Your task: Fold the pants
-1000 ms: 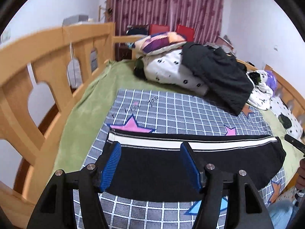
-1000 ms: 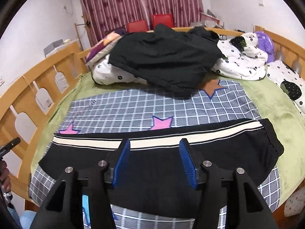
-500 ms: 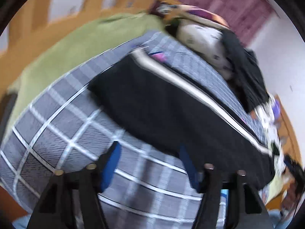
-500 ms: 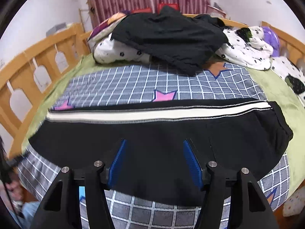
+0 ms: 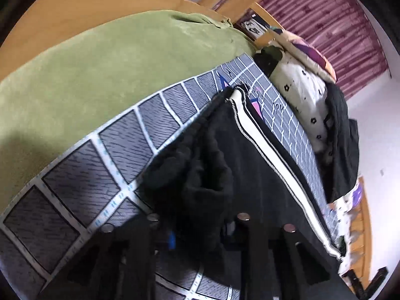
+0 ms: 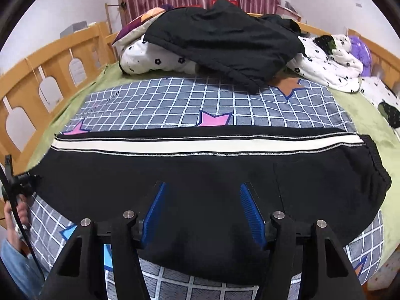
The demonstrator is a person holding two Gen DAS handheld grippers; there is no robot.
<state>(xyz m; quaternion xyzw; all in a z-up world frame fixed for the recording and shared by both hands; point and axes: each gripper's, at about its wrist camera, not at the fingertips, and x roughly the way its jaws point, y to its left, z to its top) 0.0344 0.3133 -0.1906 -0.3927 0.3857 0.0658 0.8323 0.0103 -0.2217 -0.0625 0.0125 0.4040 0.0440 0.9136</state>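
Black pants (image 6: 200,170) with a white side stripe (image 6: 180,146) lie flat across the grey checked sheet (image 6: 175,100), folded lengthwise. My right gripper (image 6: 202,200) is open just above the middle of the pants, its blue pads apart and holding nothing. My left gripper (image 5: 197,230) is at the left end of the pants (image 5: 262,180); bunched black cloth (image 5: 200,175) fills the space between its fingers, which look closed on it. The left gripper also shows at the far left in the right wrist view (image 6: 22,182).
A black jacket (image 6: 225,40) lies on white spotted bedding (image 6: 155,57) at the back. A wooden bed rail (image 6: 50,60) runs along the left. A green blanket (image 5: 100,70) lies under the sheet. A purple toy (image 6: 360,52) sits at the back right.
My left gripper has swung left and down to the pants' left end and closed on bunched cloth. My right gripper has moved a little closer to the pants, still open.
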